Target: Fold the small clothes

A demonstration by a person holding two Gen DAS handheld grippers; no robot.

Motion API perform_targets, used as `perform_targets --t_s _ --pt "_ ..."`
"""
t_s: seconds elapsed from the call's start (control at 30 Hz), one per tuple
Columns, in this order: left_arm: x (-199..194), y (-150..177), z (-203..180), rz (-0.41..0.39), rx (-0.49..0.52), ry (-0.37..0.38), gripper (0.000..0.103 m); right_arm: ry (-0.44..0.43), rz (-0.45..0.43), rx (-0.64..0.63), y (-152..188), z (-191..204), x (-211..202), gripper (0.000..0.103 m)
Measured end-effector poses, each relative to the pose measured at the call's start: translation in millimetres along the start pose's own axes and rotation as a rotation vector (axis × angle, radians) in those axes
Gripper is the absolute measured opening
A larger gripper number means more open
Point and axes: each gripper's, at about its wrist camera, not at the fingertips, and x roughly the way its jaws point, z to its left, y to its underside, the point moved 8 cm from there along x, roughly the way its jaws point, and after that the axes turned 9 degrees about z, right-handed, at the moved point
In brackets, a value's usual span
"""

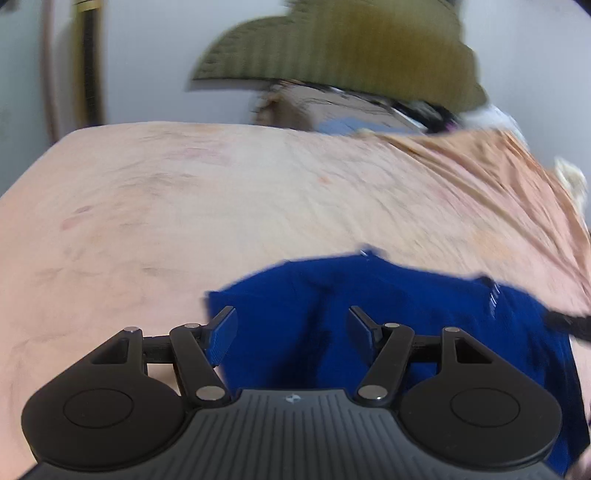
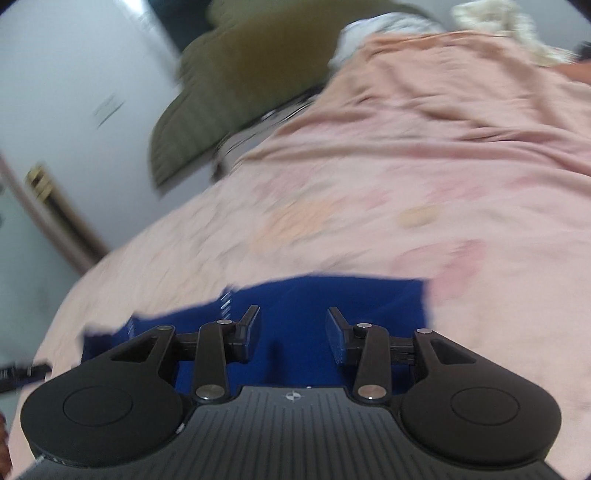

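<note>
Both grippers are hovering over the bed right now. Left gripper is hanging with its jaws standing well apart, nothing pinched between them, and the blue garment is lying just beyond and beneath its fingertips. Right gripper is sitting with its jaws parted too, a narrower gap, and no cloth is caught between its pads (the fabric is showing through the gap, flat on the bed).

The blue garment is lying at the near edge of the peach bedsheet, spread low, with small white lettering on one edge; whether it is folded over I cannot tell through the blur. Off to the right in the left wrist view a dark strip is resting against the garment's edge.

At the far end an olive ribbed cloth is draping over a cardboard box, against a pale wall. Farther right a cream, fluffy bundle is sitting at the rumpled far side of the bedsheet.
</note>
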Motion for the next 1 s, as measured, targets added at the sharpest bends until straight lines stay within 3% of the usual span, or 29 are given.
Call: perform_targets --t_s 0.07,0.1,0.2,0.27,0.4,0.53,0.77,0.87,0.93,0.97,1.0 --pt "7 3 -11 0.008 0.072 -0.045 0.065 -0.016 0.043 -0.071 5 20 13 0.045" --pt "11 4 -17 0.004 0.104 -0.071 0.065 0.019 0.037 -0.092 5 24 19 0.045" --pt "20 9 -21 0.012 0.164 -0.13 0.065 0.228 0.002 -0.109 -2 11 27 0.049" --pt "19 14 -17 0.027 0.154 -0.105 0.065 0.312 -0.018 -0.082 -5 -4 22 0.05" --pt "8 31 -3 0.048 0.095 -0.021 0.065 0.184 -0.029 -0.064 -1 -3 -1 0.057" --pt "-11 63 9 0.07 0.068 0.06 0.065 0.11 -0.018 -0.051 19 -3 -32 0.059" --pt "-35 112 15 0.097 0.037 0.18 0.065 0.056 0.029 -0.035 76 -16 -88 0.059" --pt "-39 120 10 0.088 0.057 0.194 0.063 0.065 0.059 -0.056 100 -16 -96 0.059" --pt "-39 124 5 0.092 0.077 0.187 0.038 0.088 0.071 -0.073 113 -15 -98 0.059" --pt "-38 126 3 0.106 0.083 0.187 0.018 0.093 0.079 -0.077 119 -14 -97 0.053" --pt "-36 128 2 0.117 0.087 0.186 0.007 0.094 0.085 -0.08 123 -13 -96 0.04"
